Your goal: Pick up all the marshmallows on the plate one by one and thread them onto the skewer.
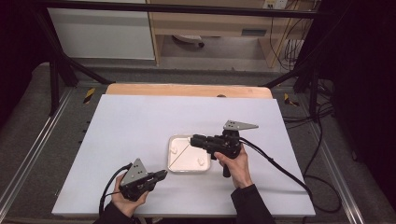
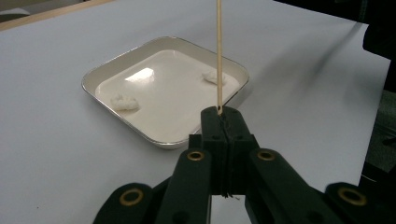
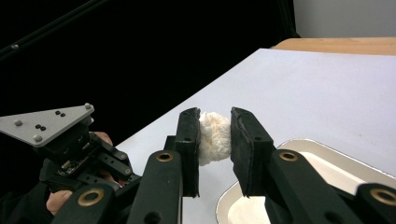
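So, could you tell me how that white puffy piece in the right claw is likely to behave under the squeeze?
The white puffy piece probably is soft: it bulges between the right claw pads. It looks light for its size and likely fragile, given its crumbly surface. Its matte, rough texture suggests it won't slip easily.

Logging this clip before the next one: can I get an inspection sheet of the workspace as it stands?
Surface: white table top, wooden edge at the far side.
Job's things: thin wooden skewer; white puffy piece; square white tray with two more white pieces.
Clutter: nothing seen.
Grippers: left gripper shut on the skewer; right gripper shut on the puffy piece, over the tray.
Cables: one black cable trails from each gripper.
Surroundings: metal frame, grey floor, loose wires at the right.
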